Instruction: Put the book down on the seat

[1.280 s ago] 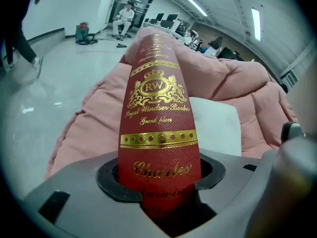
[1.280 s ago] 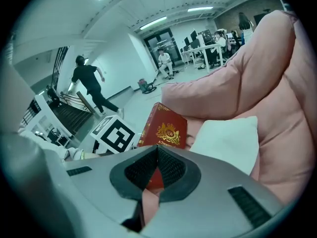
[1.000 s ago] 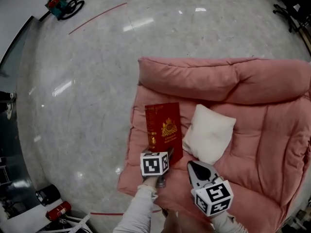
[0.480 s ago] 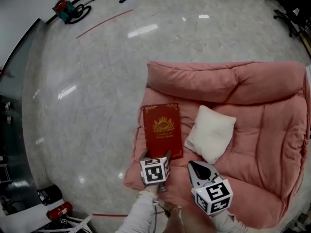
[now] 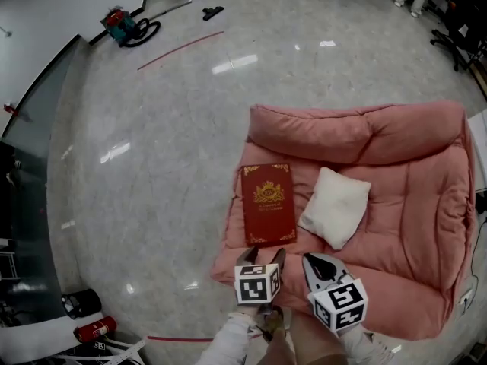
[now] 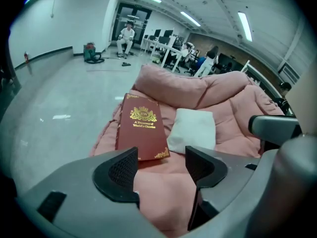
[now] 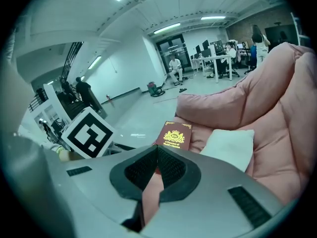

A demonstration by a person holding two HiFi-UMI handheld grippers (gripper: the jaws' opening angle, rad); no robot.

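A dark red book (image 5: 268, 203) with gold print lies flat on the left part of the pink cushioned seat (image 5: 411, 204), free of both grippers. The same book (image 6: 141, 126) lies ahead of the jaws in the left gripper view, and the book (image 7: 174, 136) shows in the right gripper view too. My left gripper (image 5: 259, 258) hovers just short of the book's near edge; its jaws are closing with nothing between them, only pink cushion showing in the gap. My right gripper (image 5: 318, 265) is beside it over the seat's front, jaws shut and empty.
A white pillow (image 5: 335, 206) lies on the seat right of the book. The seat's padded backrest (image 5: 350, 131) rises behind. Polished stone floor (image 5: 152, 150) spreads to the left, with a vacuum cleaner (image 5: 125, 27) far off and a red extinguisher (image 5: 95, 329) near my feet.
The left gripper has let go of the book and drawn back toward me. The book now lies flat on the seat. The right gripper stayed beside it.
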